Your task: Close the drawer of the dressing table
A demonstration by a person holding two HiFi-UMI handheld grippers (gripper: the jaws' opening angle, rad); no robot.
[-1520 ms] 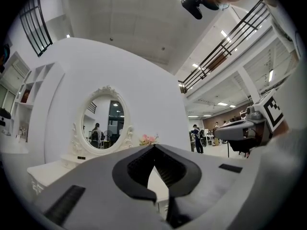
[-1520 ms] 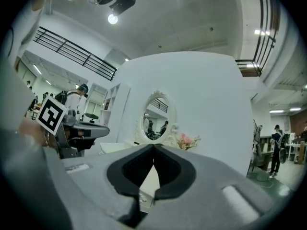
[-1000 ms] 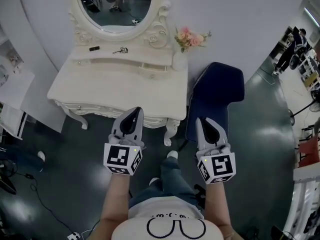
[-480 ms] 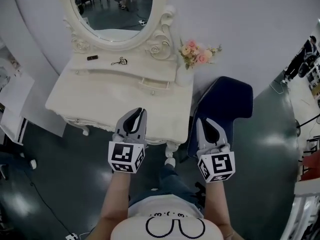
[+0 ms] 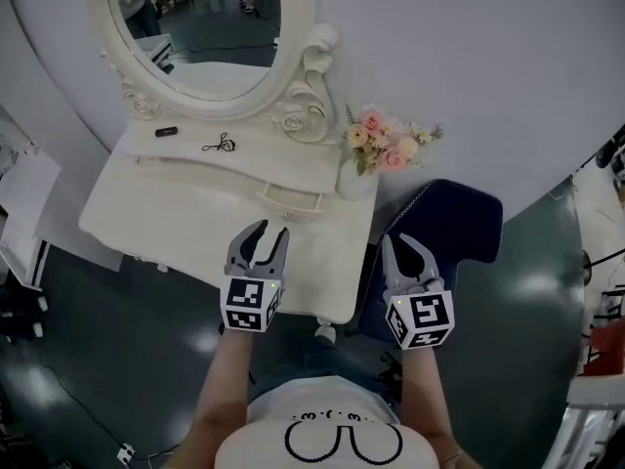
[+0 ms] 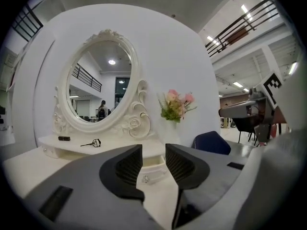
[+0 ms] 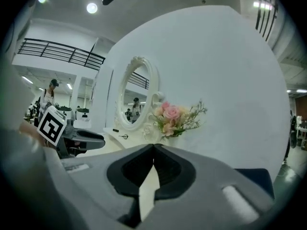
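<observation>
Head view: drawer (image 5: 290,201) sits in the raised rear tier (image 5: 186,164) of the table (image 5: 146,218), right of centre. Its front stands proud of the tier, i.e. part open. Interior not seen in any view, so contents can't tell.

Left gripper view adds what head view lacks: the drawer front w/ its knob (image 6: 145,178), seen through the gap btwn my jaws and well beyond the tips. Right gripper view doesn't show the drawer. It gives the mirror (image 7: 136,92), flowers (image 7: 172,115) and people (image 7: 48,97) in the bkgd at left.

Pose: both forearms (image 5: 227,369) out ahead, side by side, pointing toward the wall (image 5: 469,66), near level.
- Left hand-held gripper (image 5: 271,231): over the table top nr its front edge. Jaws opening, part apart, nothing btwn the pads.
- Right hand-held gripper (image 5: 393,242): at the table's right edge, above the chair (image 5: 459,228). Jaws together at the tips, empty.

Containers: vase (image 5: 354,182) at the table's right rear holds the flowers. Tier top carries a small black item (image 5: 166,131) and a wire-like tool (image 5: 220,145), apart from each other.
</observation>
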